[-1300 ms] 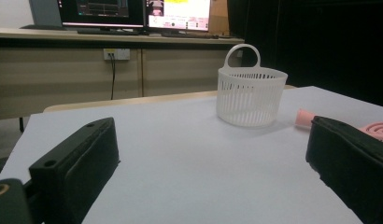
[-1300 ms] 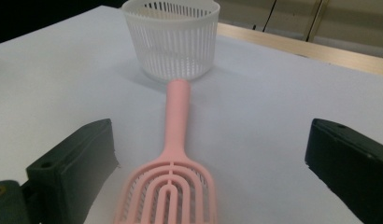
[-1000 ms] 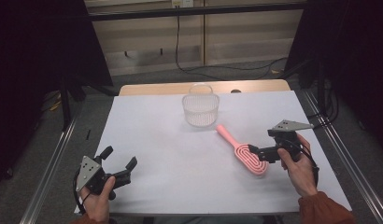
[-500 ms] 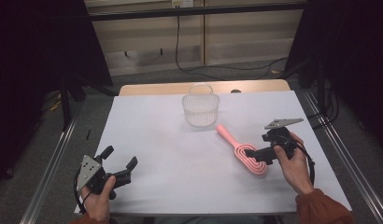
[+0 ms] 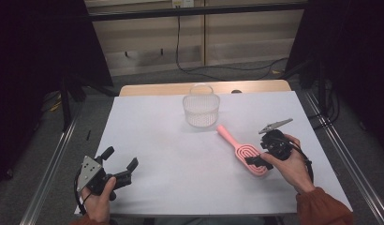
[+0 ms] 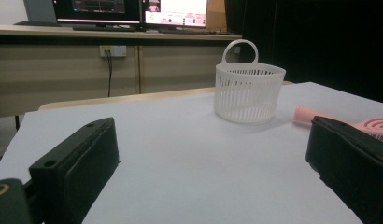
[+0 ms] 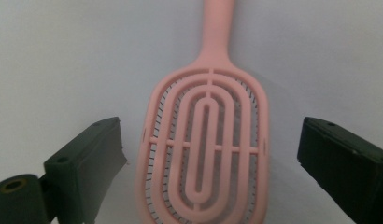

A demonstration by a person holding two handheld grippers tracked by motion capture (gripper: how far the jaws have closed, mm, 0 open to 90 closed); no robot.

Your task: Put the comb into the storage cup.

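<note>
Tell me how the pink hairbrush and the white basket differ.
The pink hairbrush lies flat on the table; the white basket stands upright. The hairbrush is long and flat with a straight handle; the basket is round and deep with a loop handle. The hairbrush lies between the open right gripper's jaws; the basket stands alone. Both have slotted, vented bodies.

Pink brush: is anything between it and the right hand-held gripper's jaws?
Nothing visible. In the right gripper view the pink brush lies flat on the white table with its head between the open jaws of the right hand-held gripper, bare table on either side.
</note>
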